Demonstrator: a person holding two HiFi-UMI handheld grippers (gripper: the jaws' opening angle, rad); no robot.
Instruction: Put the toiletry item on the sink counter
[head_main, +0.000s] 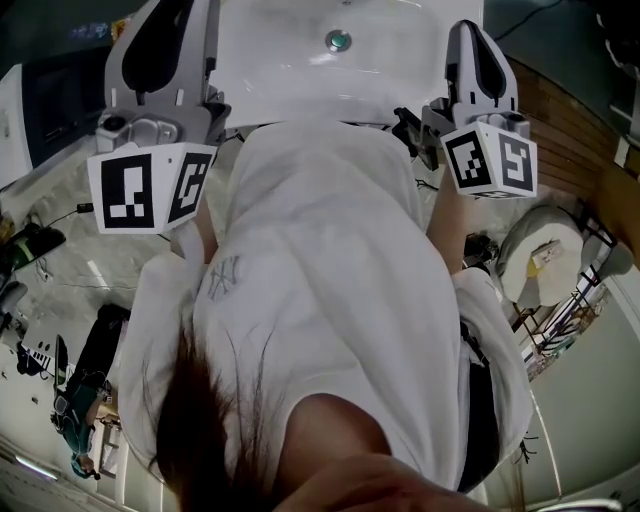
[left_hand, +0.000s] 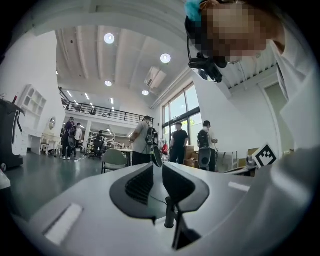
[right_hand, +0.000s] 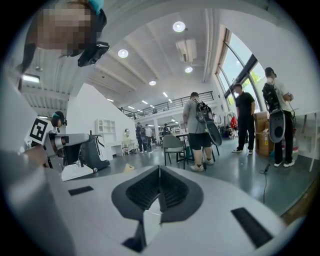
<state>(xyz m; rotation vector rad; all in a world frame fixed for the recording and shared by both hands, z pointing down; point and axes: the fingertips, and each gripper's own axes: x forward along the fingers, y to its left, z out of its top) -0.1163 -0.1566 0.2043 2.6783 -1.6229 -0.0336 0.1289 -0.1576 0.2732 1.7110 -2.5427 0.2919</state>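
While the left gripper's (left_hand: 158, 167) dark ribbed fingers (left_hand: 140, 185) stand slightly apart with nothing between them, the right gripper's (right_hand: 159, 170) fingers (right_hand: 147, 190) are pressed together empty, the glossy white sink basin (head_main: 290, 50) sits between both finger pairs, and the toiletry item shows in no view.

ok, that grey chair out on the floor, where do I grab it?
On the chair, probably the backrest's top edge, coming from above. It stands upright, and the backrest is a thin panel with its upper edge free, while the legs are thin and low. It's small in view, so this is a guess.
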